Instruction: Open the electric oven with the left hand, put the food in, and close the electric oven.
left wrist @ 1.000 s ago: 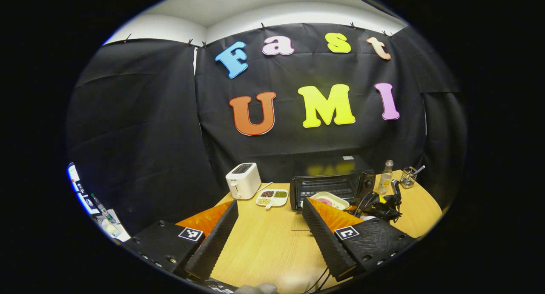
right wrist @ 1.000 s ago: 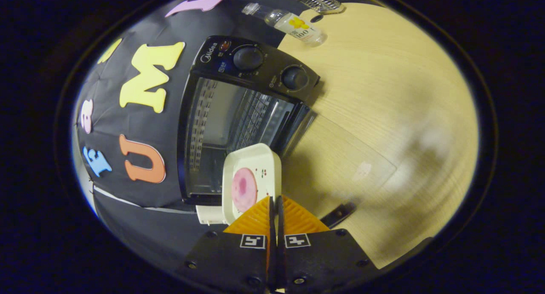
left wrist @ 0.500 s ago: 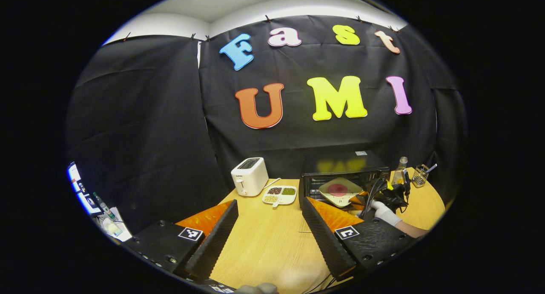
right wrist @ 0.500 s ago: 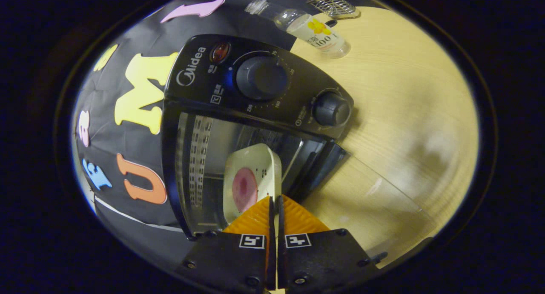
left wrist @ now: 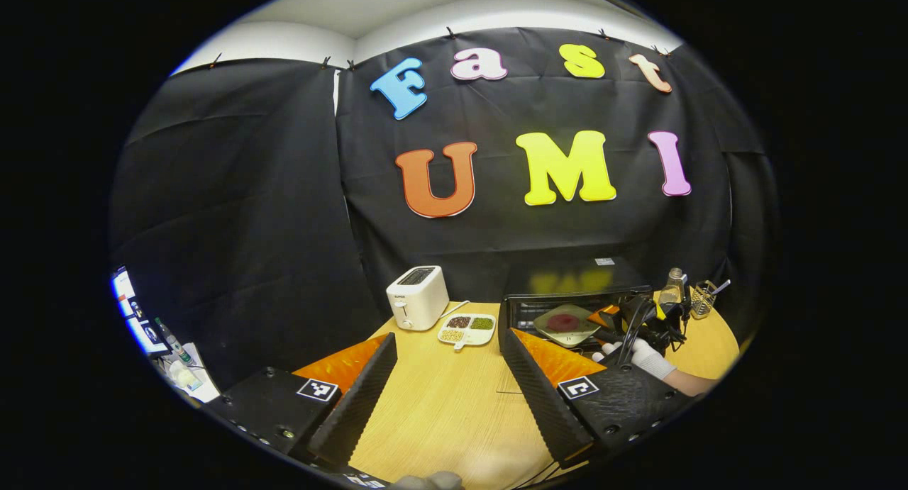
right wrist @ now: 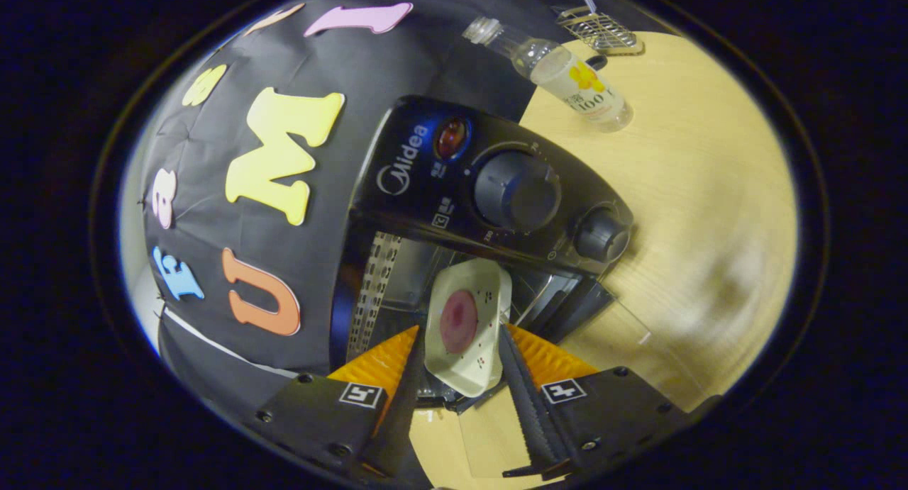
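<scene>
Plate of food, a shallow white dish with a pink slice, looks light, rigid and slick-glazed, likely breakable; its raised rim is the sensible place to grip. The right gripper has its jaws spread wide, one to each side of the plate, apparently touching nothing. The plate sits inside the open electric oven, whose glass door lies flat at 5 o'clock. The left gripper hangs over the wooden table, fingers parted and empty, the oven at 1 o'clock.
</scene>
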The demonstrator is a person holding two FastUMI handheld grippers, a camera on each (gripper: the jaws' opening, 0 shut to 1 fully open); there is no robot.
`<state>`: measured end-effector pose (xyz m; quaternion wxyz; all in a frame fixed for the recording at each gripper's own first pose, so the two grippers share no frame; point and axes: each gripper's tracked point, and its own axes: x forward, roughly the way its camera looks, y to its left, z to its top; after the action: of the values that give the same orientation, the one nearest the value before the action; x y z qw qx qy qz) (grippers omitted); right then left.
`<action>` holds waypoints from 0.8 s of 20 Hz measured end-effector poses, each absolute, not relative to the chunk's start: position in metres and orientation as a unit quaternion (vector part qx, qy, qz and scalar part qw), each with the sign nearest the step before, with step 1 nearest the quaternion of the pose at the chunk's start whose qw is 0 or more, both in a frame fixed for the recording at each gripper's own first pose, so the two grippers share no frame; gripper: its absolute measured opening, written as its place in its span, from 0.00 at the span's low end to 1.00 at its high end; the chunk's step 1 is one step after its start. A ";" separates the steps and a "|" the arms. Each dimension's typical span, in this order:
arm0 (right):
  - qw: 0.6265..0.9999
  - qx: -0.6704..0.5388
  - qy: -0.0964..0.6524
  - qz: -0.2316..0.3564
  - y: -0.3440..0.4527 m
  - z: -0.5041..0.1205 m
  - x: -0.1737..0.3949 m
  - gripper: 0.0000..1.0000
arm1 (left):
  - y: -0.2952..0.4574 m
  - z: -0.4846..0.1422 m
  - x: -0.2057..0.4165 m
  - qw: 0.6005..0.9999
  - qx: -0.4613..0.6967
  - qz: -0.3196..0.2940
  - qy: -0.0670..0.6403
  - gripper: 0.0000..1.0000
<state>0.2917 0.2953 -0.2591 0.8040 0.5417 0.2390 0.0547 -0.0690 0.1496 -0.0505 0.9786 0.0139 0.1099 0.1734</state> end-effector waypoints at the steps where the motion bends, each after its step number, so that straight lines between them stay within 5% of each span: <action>1: 0.810 0.532 0.241 0.060 0.292 -0.254 0.285 0.71 | 0.149 -0.048 -0.071 0.979 0.015 0.171 0.106 0.96; 3: 0.822 0.511 0.240 0.073 0.285 -0.245 0.269 0.77 | 0.144 -0.043 -0.073 0.981 0.017 0.166 0.099 0.97; 5: 0.840 0.479 0.241 0.081 0.275 -0.237 0.250 0.98 | 0.139 -0.039 -0.076 0.983 0.018 0.158 0.090 0.97; 6: 0.850 0.460 0.241 0.089 0.269 -0.231 0.240 0.90 | 0.136 -0.036 -0.077 0.985 0.019 0.153 0.083 0.96; 13: 0.936 0.261 0.206 0.117 0.194 -0.189 0.161 0.92 | 0.112 -0.036 -0.087 0.991 0.018 0.113 0.063 0.96; 14: 0.945 0.236 0.196 0.109 0.179 -0.182 0.151 1.00 | 0.107 -0.035 -0.088 0.992 0.013 0.107 0.058 0.96; 16: 0.960 0.195 0.180 0.093 0.150 -0.172 0.130 0.94 | 0.098 -0.034 -0.089 0.994 0.005 0.094 0.051 0.96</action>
<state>0.1301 0.1496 -0.1718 0.9596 0.1953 0.1801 0.0926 -0.0890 0.0979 -0.0341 0.9943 0.0054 0.0507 0.0939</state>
